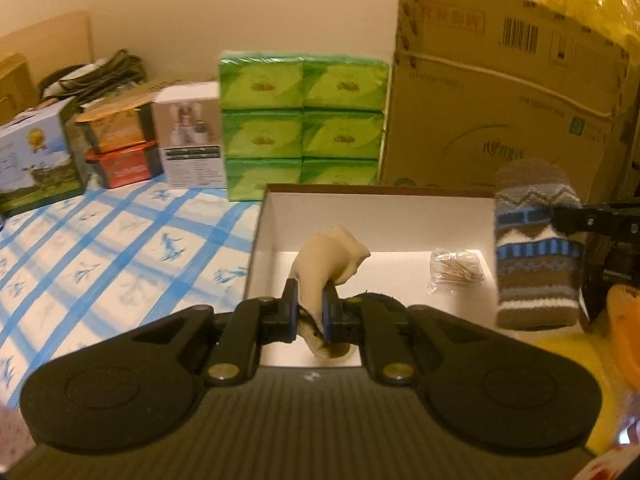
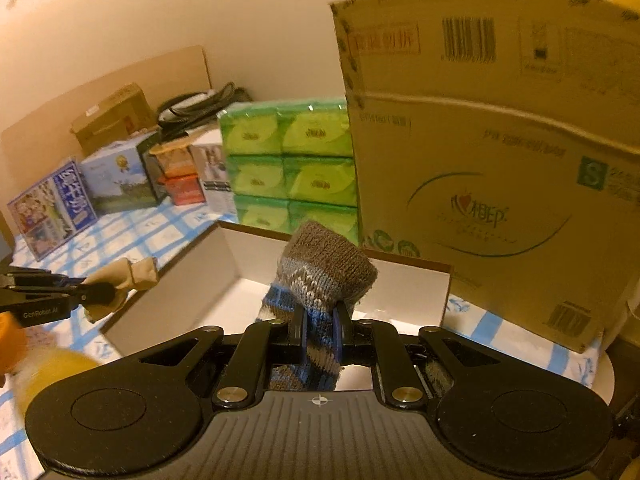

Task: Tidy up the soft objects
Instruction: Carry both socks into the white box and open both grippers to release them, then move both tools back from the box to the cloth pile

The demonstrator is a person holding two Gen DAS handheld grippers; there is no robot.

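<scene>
Here, beige sock [image 1: 329, 258] pinched between the closed left gripper [image 1: 310, 304] pads, patterned knit sock [image 2: 320, 280] likewise clamped in the right gripper [image 2: 320, 322], both above the open white box [image 1: 280, 216].

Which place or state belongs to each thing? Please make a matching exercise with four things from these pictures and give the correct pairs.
Things:
1. beige sock
2. striped knitted sock
3. bag of toothpicks
4. green tissue packs

Places or states:
A. lying on the floor of the white box
B. stacked behind the white box
C. clamped in the left tongs
D. clamped in the right tongs

Pairs: 1-C, 2-D, 3-A, 4-B
</scene>
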